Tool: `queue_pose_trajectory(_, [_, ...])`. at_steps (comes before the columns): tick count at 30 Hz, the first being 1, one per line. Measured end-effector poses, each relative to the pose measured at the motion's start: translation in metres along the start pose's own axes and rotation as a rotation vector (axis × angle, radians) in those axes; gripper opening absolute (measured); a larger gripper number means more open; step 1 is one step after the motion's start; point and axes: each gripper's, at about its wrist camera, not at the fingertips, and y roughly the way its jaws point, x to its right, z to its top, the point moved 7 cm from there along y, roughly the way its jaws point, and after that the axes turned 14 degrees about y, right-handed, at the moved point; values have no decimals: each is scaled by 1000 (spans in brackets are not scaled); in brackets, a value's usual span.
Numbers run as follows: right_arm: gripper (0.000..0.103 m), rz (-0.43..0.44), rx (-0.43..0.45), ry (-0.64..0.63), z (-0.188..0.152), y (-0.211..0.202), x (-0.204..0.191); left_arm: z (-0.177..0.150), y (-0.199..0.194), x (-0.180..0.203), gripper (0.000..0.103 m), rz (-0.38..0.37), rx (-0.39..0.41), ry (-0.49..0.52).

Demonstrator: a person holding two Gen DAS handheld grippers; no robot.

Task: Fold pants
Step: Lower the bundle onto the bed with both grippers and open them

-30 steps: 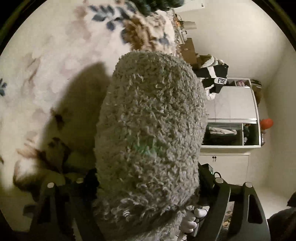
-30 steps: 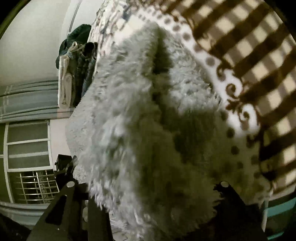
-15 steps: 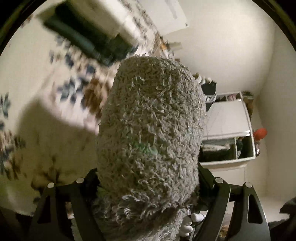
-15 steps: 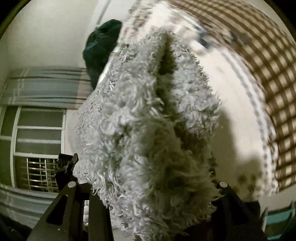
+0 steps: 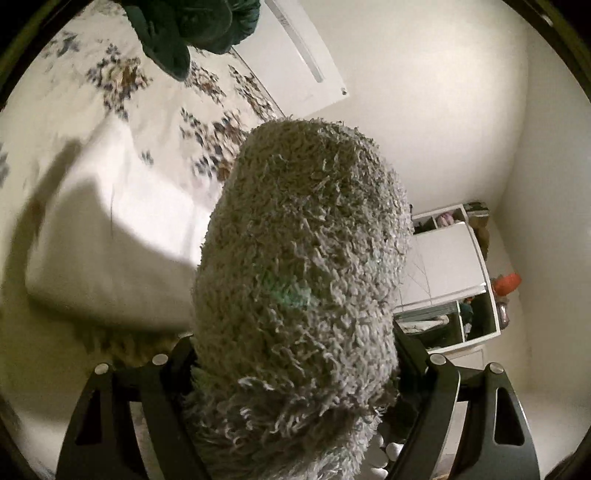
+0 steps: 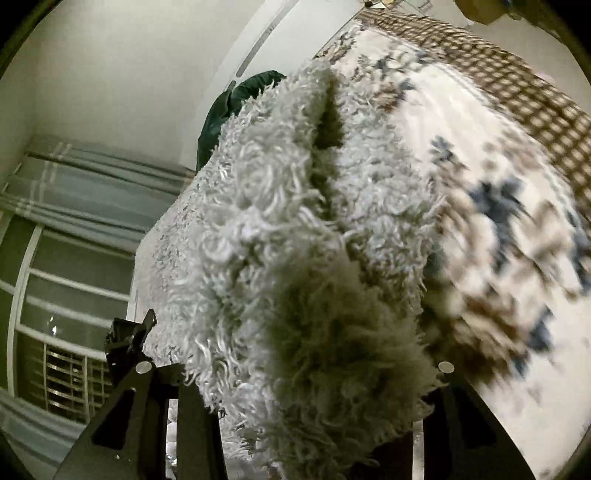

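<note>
The pants are thick, fluffy grey fleece. In the left wrist view a rounded bunch of the pants [image 5: 303, 266] fills the middle, and my left gripper [image 5: 295, 376] is shut on it, fingertips hidden in the pile. In the right wrist view a folded wad of the pants [image 6: 295, 258] stands between the jaws, and my right gripper [image 6: 306, 376] is shut on it. Both hold the fabric lifted above the floral bed cover [image 5: 110, 177]. The rest of the pants is hidden.
A dark green garment [image 5: 184, 29] lies at the far end of the bed, also in the right wrist view [image 6: 225, 114]. A white shelf unit [image 5: 450, 280] stands by the wall. A brown checked blanket [image 6: 498, 85] and a curtained window [image 6: 55, 240] show on the right view.
Both grippers have risen and tilted up with the pants. The bed cover has dropped away, and the wall and green garment have come into view.
</note>
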Motion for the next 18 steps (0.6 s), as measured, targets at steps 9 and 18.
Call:
queue_pose_trajectory(9, [43,-93,-64,48,62,157,-14,50,15,-149,82,206,-98,-125])
queue_pose_trajectory(18, [77,-326,-67,15,81,182,17,36,8,-170,90,342,-168,-19])
